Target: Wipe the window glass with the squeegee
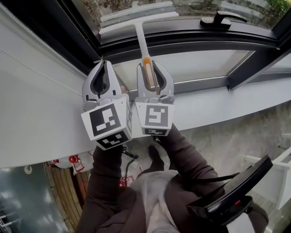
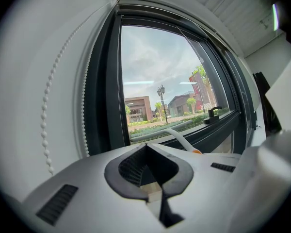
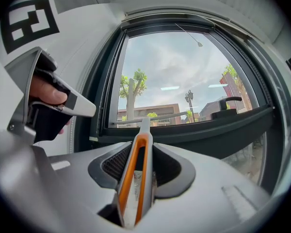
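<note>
— What sort of place is this?
— An indoor room, right up at a big window: dark frame (image 1: 184, 38), a lever handle (image 1: 222, 19), a white sill (image 1: 223, 106) below.
— Home or office?
— Can't tell. A bead chain (image 2: 47, 125) hangs down the white wall beside the frame (white on white, easy to miss), and the ceiling (image 2: 233, 18) is pale slats.
— And outside?
— Through the window glass (image 2: 155, 72): a street lamp (image 2: 161, 92), brick buildings (image 2: 138, 108), trees (image 3: 132, 89) and hedges. A town street.
</note>
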